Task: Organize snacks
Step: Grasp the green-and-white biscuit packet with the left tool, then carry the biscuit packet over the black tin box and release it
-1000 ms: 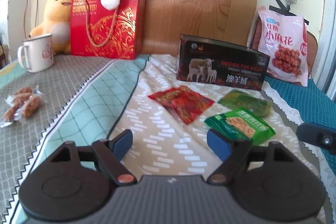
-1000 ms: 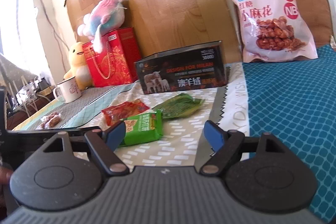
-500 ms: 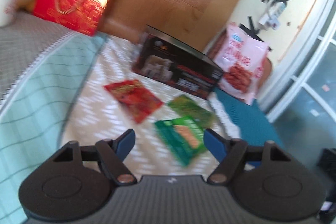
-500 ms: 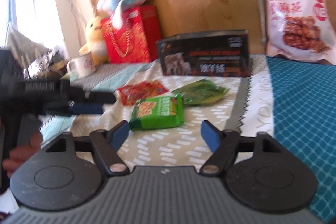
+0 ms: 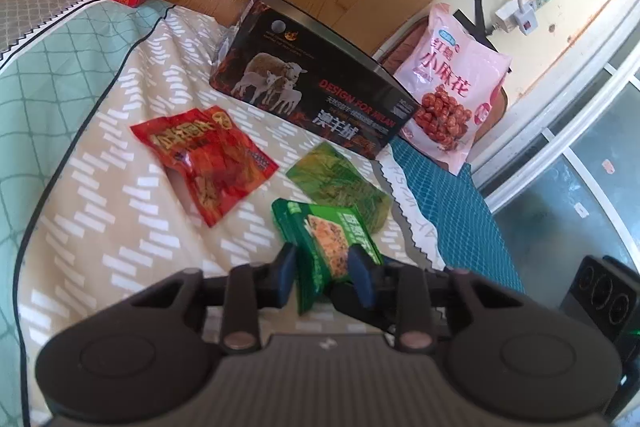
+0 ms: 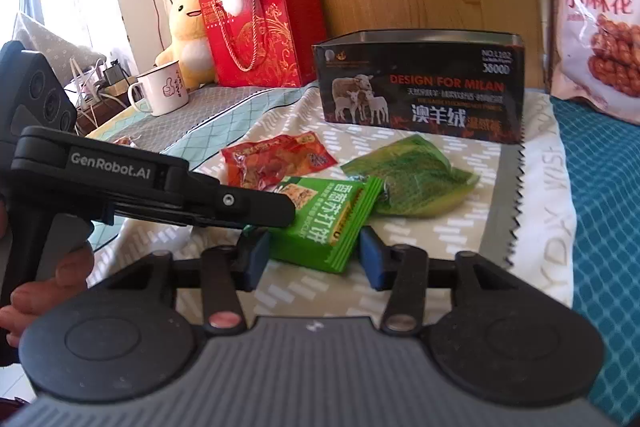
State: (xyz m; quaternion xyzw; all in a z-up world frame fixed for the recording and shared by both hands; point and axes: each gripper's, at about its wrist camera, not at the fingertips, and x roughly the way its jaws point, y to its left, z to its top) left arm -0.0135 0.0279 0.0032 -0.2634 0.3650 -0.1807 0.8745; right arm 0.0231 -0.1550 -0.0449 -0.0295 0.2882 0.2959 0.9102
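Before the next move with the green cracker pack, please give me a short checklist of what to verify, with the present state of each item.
1. Green cracker pack sits between the left gripper fingers, jaws closing: ok.
2. Left pads pressing firmly on the pack: cannot tell.
3. Right gripper also straddles the same pack, jaws closing with a gap still visible on its right side: not ok if only one gripper should lift it.
4. Pack free of the dark green pouch: not ok, they overlap.
5. Red snack pouch lies apart from the grasp: ok.
6. Black box top open to take snacks: ok.
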